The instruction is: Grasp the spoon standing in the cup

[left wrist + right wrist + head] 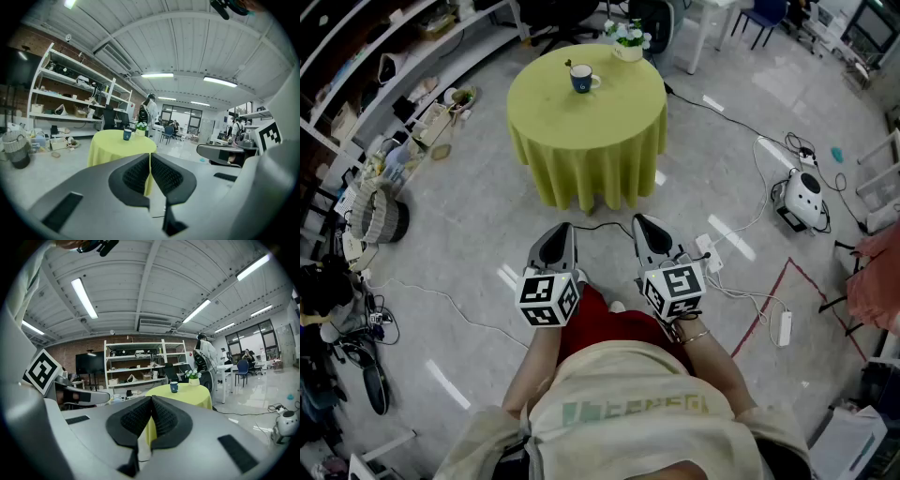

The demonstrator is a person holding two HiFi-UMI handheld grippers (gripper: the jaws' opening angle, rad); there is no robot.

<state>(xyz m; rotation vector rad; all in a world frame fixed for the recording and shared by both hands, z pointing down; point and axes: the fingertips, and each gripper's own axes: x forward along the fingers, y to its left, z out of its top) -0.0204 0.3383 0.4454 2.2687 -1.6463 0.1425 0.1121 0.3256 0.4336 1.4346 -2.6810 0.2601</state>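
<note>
Lower centre: the left gripper (560, 242) and right gripper (649, 236) are both clenched and empty. Upper centre, well apart: a blue cup (582, 79) on a round green table (619, 112), its spoon (569, 67) tilted left. The approach probably calls for walking closer, then parting one gripper's jaws around the handle.

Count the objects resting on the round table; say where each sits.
2. A blue cup sits near the tabletop's middle; a white flower pot stands at its far edge, right of the cup. Nothing appears hidden.

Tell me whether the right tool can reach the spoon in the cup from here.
Probably not yet: the cup sits on the table, far from the right tool; open floor lies between.
</note>
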